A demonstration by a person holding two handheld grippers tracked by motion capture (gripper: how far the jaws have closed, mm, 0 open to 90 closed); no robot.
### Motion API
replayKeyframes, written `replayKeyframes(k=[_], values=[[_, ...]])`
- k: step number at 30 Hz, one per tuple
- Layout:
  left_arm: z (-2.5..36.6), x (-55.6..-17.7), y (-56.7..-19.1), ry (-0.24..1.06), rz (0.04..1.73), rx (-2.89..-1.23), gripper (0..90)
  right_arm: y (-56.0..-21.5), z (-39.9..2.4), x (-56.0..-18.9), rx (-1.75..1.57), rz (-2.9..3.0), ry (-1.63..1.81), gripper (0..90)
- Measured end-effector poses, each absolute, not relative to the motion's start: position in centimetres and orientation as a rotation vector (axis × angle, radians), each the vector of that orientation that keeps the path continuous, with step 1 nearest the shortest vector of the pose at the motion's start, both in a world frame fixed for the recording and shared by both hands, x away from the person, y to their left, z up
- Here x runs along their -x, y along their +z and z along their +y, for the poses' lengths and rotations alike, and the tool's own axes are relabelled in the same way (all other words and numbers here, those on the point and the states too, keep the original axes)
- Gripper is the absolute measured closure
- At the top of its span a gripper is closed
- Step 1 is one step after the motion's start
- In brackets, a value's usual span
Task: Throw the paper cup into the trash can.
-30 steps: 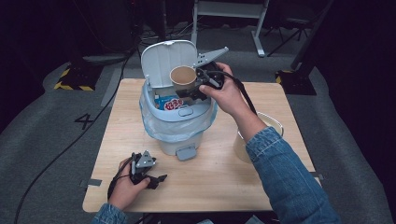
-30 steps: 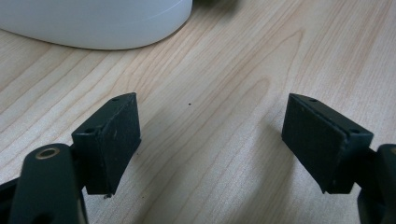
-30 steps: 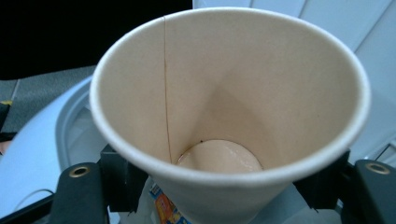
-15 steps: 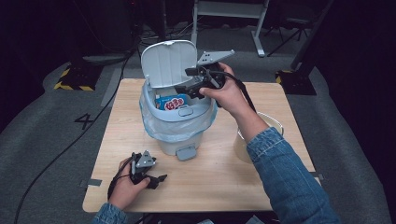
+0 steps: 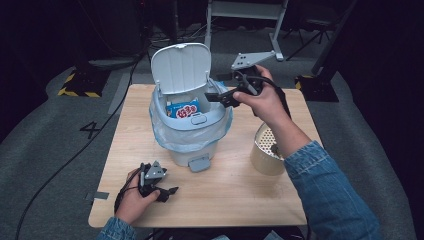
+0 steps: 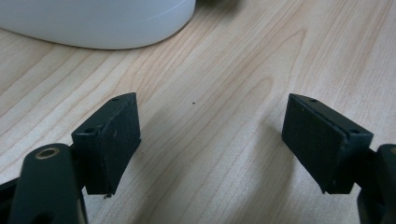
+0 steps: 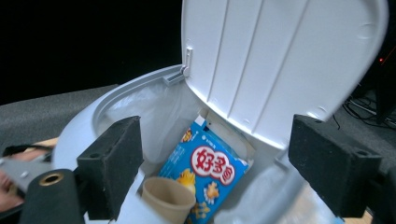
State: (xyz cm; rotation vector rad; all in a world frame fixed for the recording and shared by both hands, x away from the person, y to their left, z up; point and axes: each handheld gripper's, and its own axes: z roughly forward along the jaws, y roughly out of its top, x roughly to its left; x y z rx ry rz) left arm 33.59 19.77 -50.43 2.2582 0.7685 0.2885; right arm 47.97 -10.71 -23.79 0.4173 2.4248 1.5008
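Hovering over the open bin point(image 5: 192, 127), the right gripper point(image 5: 220, 97) sits above its right rim in the high view, jaws spread and gripping nothing. Bin stands mid-table point(image 5: 125, 165), lid point(image 5: 181, 66) tipped up at the back, clear liner bag point(image 5: 162, 135) folded over the rim, pedal point(image 5: 199, 163) at the front base. High view shows a blue snack box point(image 5: 182, 108) inside; the right gripper view adds a tan paper cup point(image 7: 169, 199) lying in the bin, touching the lower edge of the box point(image 7: 208, 175), under the raised lid point(image 7: 280, 60). High view can't pick out that cup. Left gripper point(image 5: 167, 192) rests on the table near the front-left edge, held by the left hand point(image 5: 134, 200); its own view gives jaws released, wide apart over bare wood point(image 6: 224, 93), bin base point(image 6: 98, 21) at the top. A perforated tan container point(image 5: 268, 150) stands right of the bin, partly behind the right forearm point(image 5: 295, 137).
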Motion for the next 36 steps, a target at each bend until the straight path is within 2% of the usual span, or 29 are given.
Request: replayKeyframes(k=[8,15,19,27,36], values=[[20.8,-33.5,-50.5,0.294,0.803,-2.248,19.7,-22.8,-16.0,-46.6,-0.461,2.385,1.453,19.5],[21.1,-33.2,-50.4,0.305,0.808,-2.25,19.6,-23.1,-22.0,-45.8,-0.525,2.378,1.386,22.9],[21.1,-33.3,-50.4,0.301,0.809,-2.25,19.6,-23.4,-24.1,-45.4,-0.551,2.37,1.375,23.1],[21.3,-33.0,-50.4,0.307,0.821,-2.246,19.8,-25.1,-29.7,-43.8,-0.622,2.347,1.339,25.9],[21.5,-32.8,-50.5,0.313,0.837,-2.24,19.8,-27.5,-33.3,-42.3,-0.686,2.329,1.337,25.6]])
